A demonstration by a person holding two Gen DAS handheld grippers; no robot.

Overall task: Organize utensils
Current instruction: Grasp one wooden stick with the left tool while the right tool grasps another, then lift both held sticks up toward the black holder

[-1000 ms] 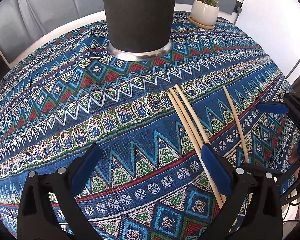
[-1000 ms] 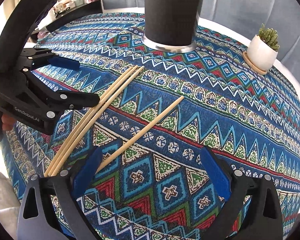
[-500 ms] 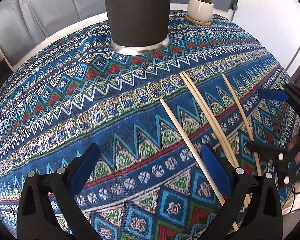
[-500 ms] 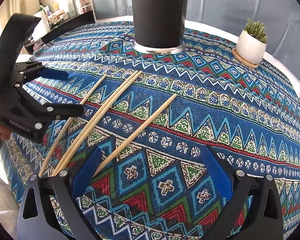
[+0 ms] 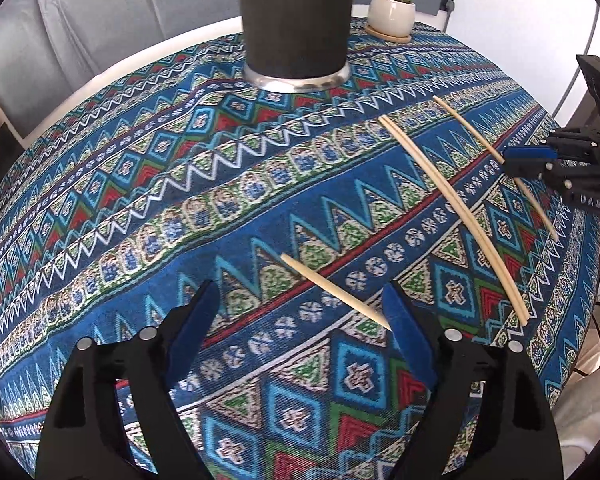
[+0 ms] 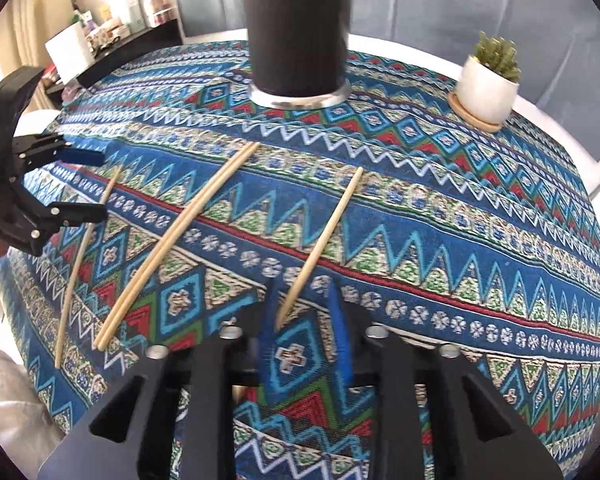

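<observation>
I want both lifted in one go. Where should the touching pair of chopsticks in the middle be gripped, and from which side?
Take the pair of chopsticks near the ends closest to the person, coming down from above and closing across their width. They lie flat on the tablecloth, side by side and touching, so a squeeze across them should probably pinch both together.

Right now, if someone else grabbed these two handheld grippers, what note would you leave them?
Right gripper: shut on the near end of the right chopstick, which lies on the tablecloth.
Left gripper: jaws closing, with the left chopstick between them but not yet pinched.
The chopstick pair lies side by side between those two.
The black holder stands at the back, its top out of view.
Done: nothing lifted yet.
Left: probably carry all four chopsticks to the holder.
</observation>
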